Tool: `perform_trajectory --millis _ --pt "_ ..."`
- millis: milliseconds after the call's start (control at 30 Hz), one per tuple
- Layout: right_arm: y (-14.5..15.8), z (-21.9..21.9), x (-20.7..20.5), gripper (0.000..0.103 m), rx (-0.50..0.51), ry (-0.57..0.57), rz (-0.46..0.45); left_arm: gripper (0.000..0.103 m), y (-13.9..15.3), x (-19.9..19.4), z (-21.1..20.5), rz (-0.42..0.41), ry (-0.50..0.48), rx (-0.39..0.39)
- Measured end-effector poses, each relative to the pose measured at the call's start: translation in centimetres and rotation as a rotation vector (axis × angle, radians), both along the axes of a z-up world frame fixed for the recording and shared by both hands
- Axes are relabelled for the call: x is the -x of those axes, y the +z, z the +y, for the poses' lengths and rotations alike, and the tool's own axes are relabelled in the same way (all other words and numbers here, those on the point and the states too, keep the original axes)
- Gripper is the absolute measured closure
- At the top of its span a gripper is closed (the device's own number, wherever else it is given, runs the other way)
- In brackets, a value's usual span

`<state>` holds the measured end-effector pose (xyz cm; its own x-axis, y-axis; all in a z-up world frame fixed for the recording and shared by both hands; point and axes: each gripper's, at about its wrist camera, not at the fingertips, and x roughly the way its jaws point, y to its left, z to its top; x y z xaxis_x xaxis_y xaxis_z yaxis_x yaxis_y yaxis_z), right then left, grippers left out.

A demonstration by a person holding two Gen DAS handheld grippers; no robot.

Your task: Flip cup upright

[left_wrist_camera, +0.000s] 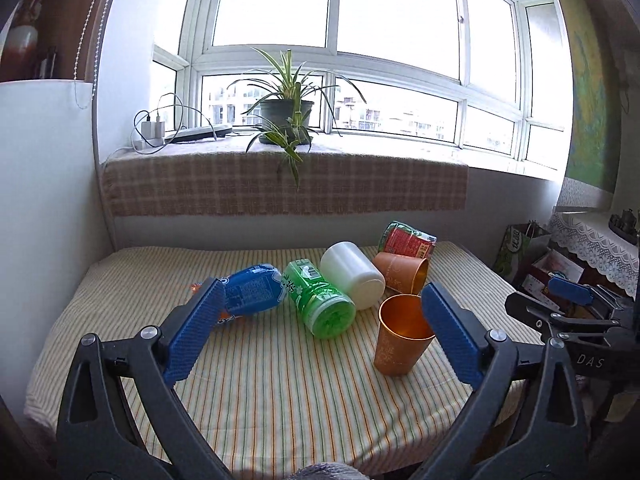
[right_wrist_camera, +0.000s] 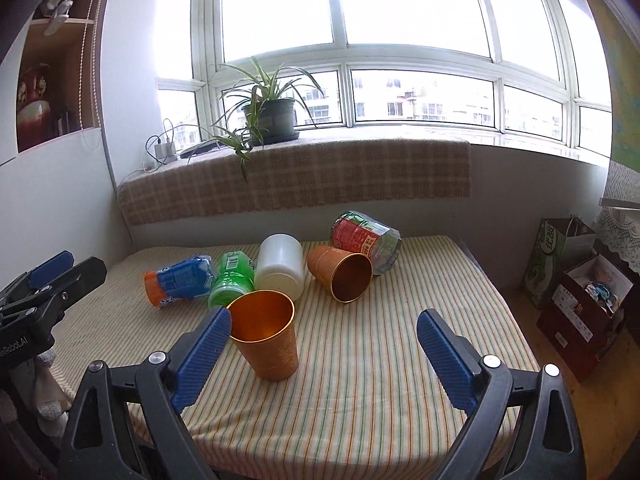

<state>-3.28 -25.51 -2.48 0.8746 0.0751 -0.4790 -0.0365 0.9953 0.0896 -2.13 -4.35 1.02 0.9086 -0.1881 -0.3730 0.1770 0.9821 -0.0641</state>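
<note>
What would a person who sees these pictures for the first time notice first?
Most likely the cluster of containers on the striped tablecloth: one orange cup stands upright at the front, while a second orange cup, a white cup and three bottles lie on their sides behind it. Next, the open blue-padded left gripper and right gripper frame the near edge. Behind, a potted plant sits on the bright windowsill.

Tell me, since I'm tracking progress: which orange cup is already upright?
The near orange cup stands mouth up at the table's front; the far orange cup lies on its side beside the white jar.
</note>
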Motion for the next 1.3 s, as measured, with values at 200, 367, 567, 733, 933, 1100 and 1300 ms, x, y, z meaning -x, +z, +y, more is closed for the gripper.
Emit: perform_trajectory --millis 200,367,567,733,933,1100,1300 --pt "0.3 0.2 0.6 0.000 -0.006 -0.027 -0.045 0.002 0.4 1.0 0.0 -0.015 0.019 -0.013" --pt "0.4 0.0 0.7 0.000 -0.009 -0.050 -0.055 0.001 0.4 1.3 0.1 -0.021 0.036 -0.021" --pt "0.3 -0.5 0.5 0.000 -0.012 -0.074 -0.059 0.000 0.4 1.3 0.1 -0.020 0.047 -0.028" --pt "0.3 -0.4 0.4 0.000 -0.011 -0.075 -0.060 0.000 0.3 1.2 0.1 -0.023 0.051 -0.027" --pt "0.3 -0.5 0.2 0.000 -0.014 -0.074 -0.055 0.000 0.3 1.1 0.1 -0.022 0.049 -0.026" --pt "0.2 -0.5 0.0 0.000 -0.017 -0.076 -0.050 0.000 0.3 1.0 0.2 -0.024 0.049 -0.025" --pt "0.1 -0.4 -0.1 0.000 -0.015 -0.073 -0.049 0.000 0.3 1.0 0.2 -0.022 0.049 -0.025"
